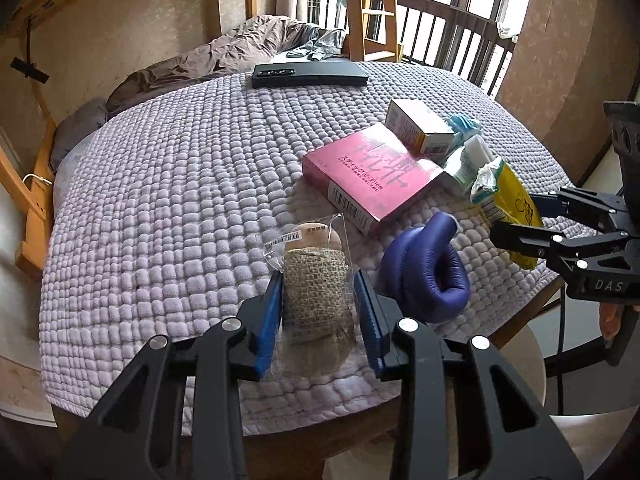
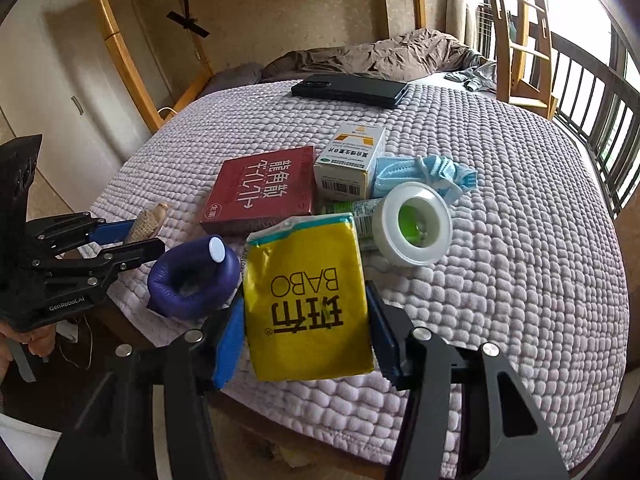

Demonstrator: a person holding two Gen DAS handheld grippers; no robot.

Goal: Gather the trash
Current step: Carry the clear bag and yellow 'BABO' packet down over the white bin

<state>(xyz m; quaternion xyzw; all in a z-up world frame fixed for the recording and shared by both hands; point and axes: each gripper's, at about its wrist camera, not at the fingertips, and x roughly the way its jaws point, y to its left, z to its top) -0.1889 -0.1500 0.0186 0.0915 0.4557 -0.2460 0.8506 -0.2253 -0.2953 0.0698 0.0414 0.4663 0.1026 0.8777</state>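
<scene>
My left gripper is shut on a clear-wrapped beige bandage roll at the near edge of the quilted table. It also shows in the right wrist view. My right gripper is shut on a yellow tissue pack, also seen in the left wrist view. Behind lie a red box, a small white box, a crumpled blue face mask and a white tape roll.
A purple coiled roll lies between the two grippers. A black phone lies at the far side of the table. A bed with brown bedding, a wooden ladder and a railing are behind.
</scene>
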